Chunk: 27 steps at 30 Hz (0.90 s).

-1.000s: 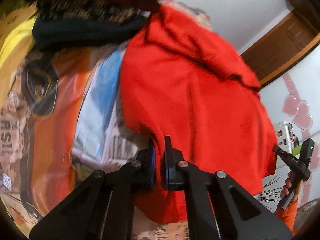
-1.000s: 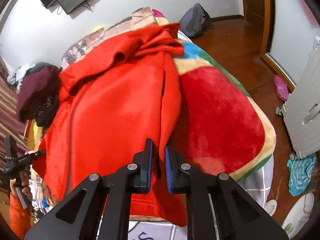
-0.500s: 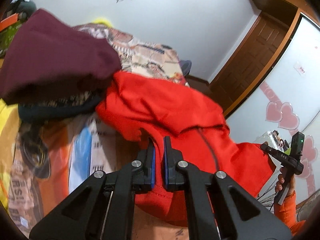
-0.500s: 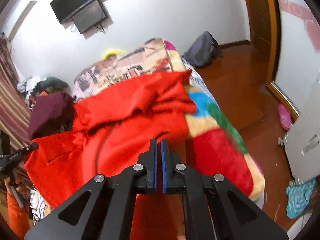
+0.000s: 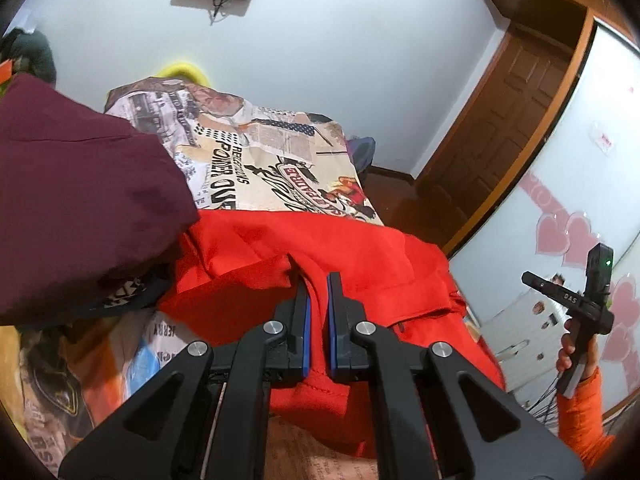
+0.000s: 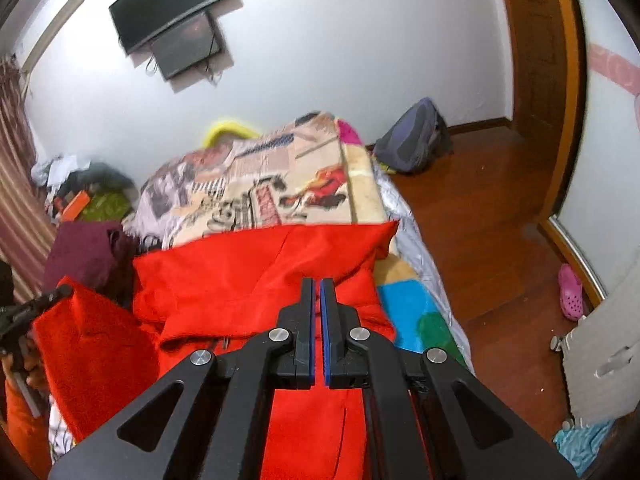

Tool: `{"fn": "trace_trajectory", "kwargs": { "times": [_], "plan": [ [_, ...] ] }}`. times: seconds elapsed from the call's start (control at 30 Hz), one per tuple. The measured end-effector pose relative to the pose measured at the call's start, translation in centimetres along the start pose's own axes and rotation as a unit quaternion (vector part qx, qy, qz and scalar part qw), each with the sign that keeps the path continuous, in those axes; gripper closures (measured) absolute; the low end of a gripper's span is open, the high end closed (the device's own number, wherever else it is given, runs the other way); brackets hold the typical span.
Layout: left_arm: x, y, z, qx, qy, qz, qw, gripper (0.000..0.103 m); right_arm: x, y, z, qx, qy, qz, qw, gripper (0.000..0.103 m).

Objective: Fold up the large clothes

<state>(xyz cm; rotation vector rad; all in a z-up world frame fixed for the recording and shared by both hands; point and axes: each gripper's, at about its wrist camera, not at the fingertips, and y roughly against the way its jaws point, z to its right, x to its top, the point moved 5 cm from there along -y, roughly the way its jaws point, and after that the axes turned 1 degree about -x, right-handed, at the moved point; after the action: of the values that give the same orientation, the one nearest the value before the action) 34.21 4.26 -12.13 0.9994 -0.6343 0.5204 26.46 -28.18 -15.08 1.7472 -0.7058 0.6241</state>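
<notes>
A large red fleece garment [image 5: 360, 264] lies across the bed, its far part folded over on the patterned blanket; it also fills the lower middle of the right wrist view [image 6: 256, 280]. My left gripper [image 5: 317, 280] is shut on a fold of the red cloth, which runs between its blue pads. My right gripper [image 6: 316, 284] is shut on the other edge of the garment, the cloth hanging below it. The right gripper also shows at the right edge of the left wrist view [image 5: 584, 300], held in a hand with an orange sleeve.
A pile of maroon and dark clothes [image 5: 80, 200] sits on the bed to the left. The printed blanket [image 5: 260, 160] covers the far bed. A backpack [image 6: 412, 136] lies on the wooden floor by the door [image 5: 500, 120]. A pink shoe [image 6: 570, 292] lies at right.
Both grippers have lifted and tilted up with the red garment; its far part now lies folded over, showing more printed blanket. The right jaws have closed tighter on the cloth.
</notes>
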Motion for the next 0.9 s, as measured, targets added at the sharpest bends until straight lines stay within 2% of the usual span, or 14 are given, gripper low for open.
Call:
{"fn": "trace_trajectory", "kwargs": {
  "times": [0.1, 0.23, 0.43, 0.5, 0.57, 0.63, 0.7, 0.9],
  "plan": [
    [-1.4, -0.7, 0.4, 0.013, -0.019, -0.007, 0.9997, 0.098, -3.0, -0.4, 0.2, -0.003, 0.010, -0.037, 0.999, 0.100],
    [-2.9, -0.7, 0.6, 0.028, -0.034, -0.019, 0.9989, 0.098, -7.9, -0.4, 1.2, -0.032, 0.014, -0.105, 0.994, 0.092],
    [-5.2, 1.2, 0.3, 0.045, -0.044, -0.024, 0.9977, 0.098, -14.2, 1.7, 2.3, -0.035, -0.016, -0.162, 0.986, 0.090],
    [-6.0, 2.0, 0.1, 0.050, -0.042, -0.026, 0.9975, 0.098, -16.0, 2.2, 2.2, -0.042, -0.016, -0.174, 0.984, 0.088],
    [-6.8, 2.8, -0.2, 0.054, -0.038, -0.029, 0.9974, 0.098, -17.0, 2.2, 2.1, -0.048, -0.017, -0.183, 0.982, 0.080],
    [-7.6, 3.2, -0.4, 0.056, -0.033, -0.033, 0.9973, 0.098, -17.7, 2.1, 2.4, -0.063, -0.019, -0.185, 0.981, 0.065],
    [-8.5, 3.7, -0.8, 0.061, -0.029, -0.039, 0.9969, 0.098, -18.2, 2.0, 2.6, -0.069, -0.026, -0.180, 0.981, 0.062],
    [-10.7, 3.9, -1.7, 0.073, -0.015, -0.058, 0.9955, 0.098, -18.7, 1.1, 3.2, -0.032, -0.083, -0.181, 0.979, 0.059]
  ]
}}
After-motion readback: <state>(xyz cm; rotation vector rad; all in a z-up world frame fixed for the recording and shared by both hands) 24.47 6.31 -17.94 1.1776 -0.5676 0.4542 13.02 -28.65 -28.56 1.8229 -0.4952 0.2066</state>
